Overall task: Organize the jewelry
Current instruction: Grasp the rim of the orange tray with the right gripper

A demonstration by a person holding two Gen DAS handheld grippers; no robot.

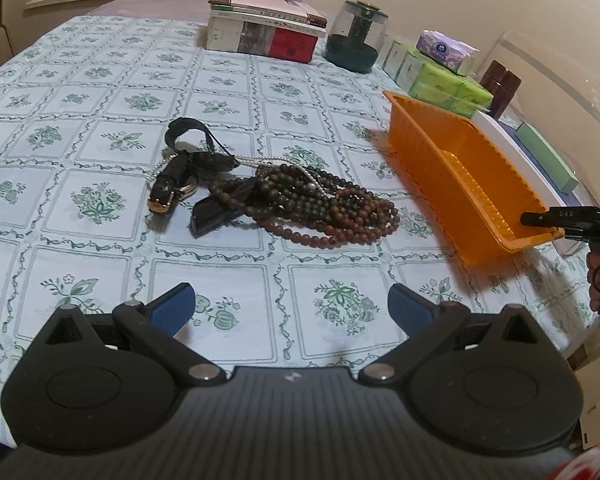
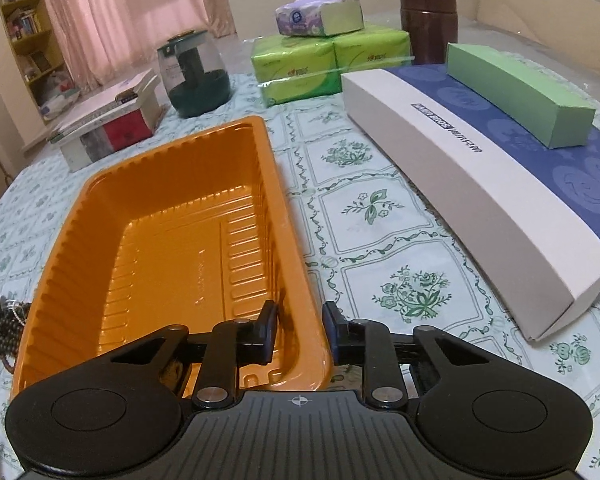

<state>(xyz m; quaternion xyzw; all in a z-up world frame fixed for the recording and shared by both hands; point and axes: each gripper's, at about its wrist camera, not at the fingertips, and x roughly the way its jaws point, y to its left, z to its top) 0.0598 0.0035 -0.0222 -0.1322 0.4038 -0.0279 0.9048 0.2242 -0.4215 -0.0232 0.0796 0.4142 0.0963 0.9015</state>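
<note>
A pile of jewelry lies mid-table in the left wrist view: dark and reddish bead strings [image 1: 324, 208], a thin pearl chain [image 1: 260, 160] and a black-strapped watch with a gold buckle [image 1: 172, 184]. My left gripper [image 1: 292, 308] is open and empty, hovering in front of the pile. An empty orange plastic tray [image 1: 460, 176] stands to the right. My right gripper [image 2: 299, 332] straddles the tray's near right wall [image 2: 300, 280], one finger inside and one outside, jaws narrowly apart. The beads peek in at the right wrist view's left edge [image 2: 4, 324].
A stack of books [image 1: 264, 24], a dark green glass jar [image 1: 356, 36], tissue packs [image 2: 300, 64], a brown canister [image 2: 428, 20] and a white-and-blue box [image 2: 480, 184] with a green box [image 2: 516, 92] on it line the far and right side. Floral tablecloth [image 1: 100, 120].
</note>
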